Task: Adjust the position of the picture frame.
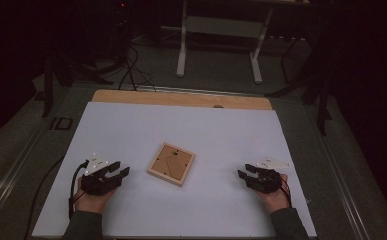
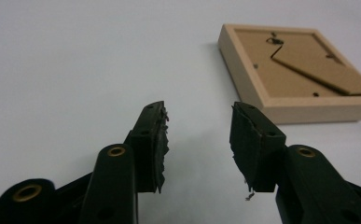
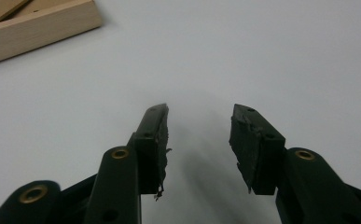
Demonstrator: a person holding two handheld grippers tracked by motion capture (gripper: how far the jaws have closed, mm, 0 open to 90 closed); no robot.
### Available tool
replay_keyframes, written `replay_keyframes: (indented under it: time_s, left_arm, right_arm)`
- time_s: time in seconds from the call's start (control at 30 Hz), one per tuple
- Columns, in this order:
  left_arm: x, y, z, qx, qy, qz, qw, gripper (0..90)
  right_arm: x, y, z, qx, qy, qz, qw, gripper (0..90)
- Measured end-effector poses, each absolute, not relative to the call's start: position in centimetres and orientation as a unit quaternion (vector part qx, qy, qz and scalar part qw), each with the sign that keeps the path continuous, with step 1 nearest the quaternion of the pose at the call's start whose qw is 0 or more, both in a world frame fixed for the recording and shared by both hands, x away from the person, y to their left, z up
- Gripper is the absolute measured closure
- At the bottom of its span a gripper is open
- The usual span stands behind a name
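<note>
A small wooden picture frame (image 1: pixel 171 163) lies face down in the middle of the white table top (image 1: pixel 181 125), its brown backing board and folded stand facing up. My left gripper (image 1: pixel 121 169) rests near the front left, a short way left of the frame, open with nothing between its jaws. In the left gripper view the frame (image 2: pixel 299 74) lies ahead and to the right of the open left gripper (image 2: pixel 199 114). My right gripper (image 1: pixel 245 170) rests at the front right, open and empty. The right gripper view has a corner of the frame (image 3: pixel 33 25) at its upper left, well away from the right gripper (image 3: pixel 199 114).
A strip of bare wood (image 1: pixel 181 98) runs along the table's far edge. Beyond it are a dark floor with cables (image 1: pixel 131 70) and the white legs of another table (image 1: pixel 218 45). A person's hands and sleeves come in at the bottom.
</note>
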State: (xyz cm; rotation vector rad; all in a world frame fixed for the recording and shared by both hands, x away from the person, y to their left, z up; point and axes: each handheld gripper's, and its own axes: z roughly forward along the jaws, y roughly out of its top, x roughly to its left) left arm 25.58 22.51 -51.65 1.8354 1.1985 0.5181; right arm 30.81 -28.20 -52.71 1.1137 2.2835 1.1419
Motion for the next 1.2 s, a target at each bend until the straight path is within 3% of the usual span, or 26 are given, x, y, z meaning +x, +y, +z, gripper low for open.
replay_keyframes:
  time_s: [0.7, 1.2]
  left_arm:
    - [25.8, 21.6, -51.5, 0.76, 0.458, 0.189, 0.422, 60.6]
    - [26.1, 21.1, -51.5, 0.757, 0.458, 0.175, 0.432, 63.4]
  right_arm:
    - [31.0, -28.0, -51.0, 0.376, 0.81, 0.42, 0.164, 56.0]
    - [32.5, -25.3, -50.3, 0.35, 0.82, 0.426, 0.152, 58.8]
